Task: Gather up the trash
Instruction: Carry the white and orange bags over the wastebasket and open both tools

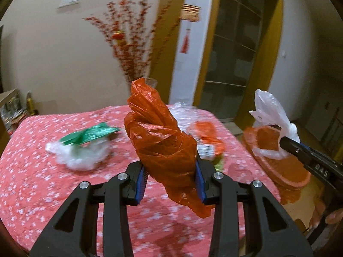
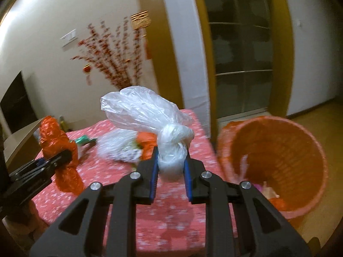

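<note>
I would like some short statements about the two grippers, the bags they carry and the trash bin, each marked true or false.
1. The left gripper is closed on an orange plastic bag. True.
2. The right gripper is empty. False: it grips a white plastic bag at its knot.
3. The orange trash bin stands beside the table, at its right side as the right wrist view shows it. True.
4. The table is bare. False: a green wrapper and clear plastic trash lie on its pink cloth.
5. The trash bin is empty. False: a few pieces lie at its bottom, too blurred to name.
</note>
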`<state>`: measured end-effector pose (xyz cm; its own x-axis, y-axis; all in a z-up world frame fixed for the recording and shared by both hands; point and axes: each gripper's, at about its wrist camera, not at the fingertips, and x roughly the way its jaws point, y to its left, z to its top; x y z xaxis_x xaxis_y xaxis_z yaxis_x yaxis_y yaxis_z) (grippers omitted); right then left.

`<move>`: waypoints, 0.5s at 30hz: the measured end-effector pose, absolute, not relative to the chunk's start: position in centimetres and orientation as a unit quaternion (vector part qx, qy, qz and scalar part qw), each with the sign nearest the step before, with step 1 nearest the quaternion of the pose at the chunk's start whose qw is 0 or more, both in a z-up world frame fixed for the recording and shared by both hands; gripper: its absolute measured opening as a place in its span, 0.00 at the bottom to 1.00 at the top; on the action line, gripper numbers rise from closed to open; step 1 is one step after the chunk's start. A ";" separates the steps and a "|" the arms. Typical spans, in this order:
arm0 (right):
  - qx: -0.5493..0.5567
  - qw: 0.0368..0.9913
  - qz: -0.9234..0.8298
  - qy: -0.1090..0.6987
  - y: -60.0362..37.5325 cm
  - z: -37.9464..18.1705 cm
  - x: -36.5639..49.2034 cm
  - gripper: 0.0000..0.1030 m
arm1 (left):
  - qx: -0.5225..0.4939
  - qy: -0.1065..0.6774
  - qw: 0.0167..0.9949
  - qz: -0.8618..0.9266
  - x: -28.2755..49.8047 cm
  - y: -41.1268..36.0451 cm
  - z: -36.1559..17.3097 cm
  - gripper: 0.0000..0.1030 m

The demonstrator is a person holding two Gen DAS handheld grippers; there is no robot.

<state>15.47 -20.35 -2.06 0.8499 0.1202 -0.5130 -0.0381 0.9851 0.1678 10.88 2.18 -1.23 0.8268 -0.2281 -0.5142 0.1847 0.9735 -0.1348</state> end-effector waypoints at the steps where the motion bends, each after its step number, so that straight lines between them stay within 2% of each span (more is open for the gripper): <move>1: 0.077 0.959 0.035 0.269 -20.8 -2.0 15.3 0.21 | -0.038 0.273 0.954 -0.114 10.9 1.7 -1.1 0.37; 15: 0.110 0.961 -0.071 0.244 -29.4 -1.5 13.8 0.21 | -0.019 0.272 0.936 -0.222 12.1 -6.1 -0.1 0.37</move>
<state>13.77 -29.37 -1.50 0.8713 -0.0826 -0.4837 0.1893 0.9660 0.1761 12.15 -6.10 -0.14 0.7532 -0.4266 -0.5007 0.4058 0.9004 -0.1567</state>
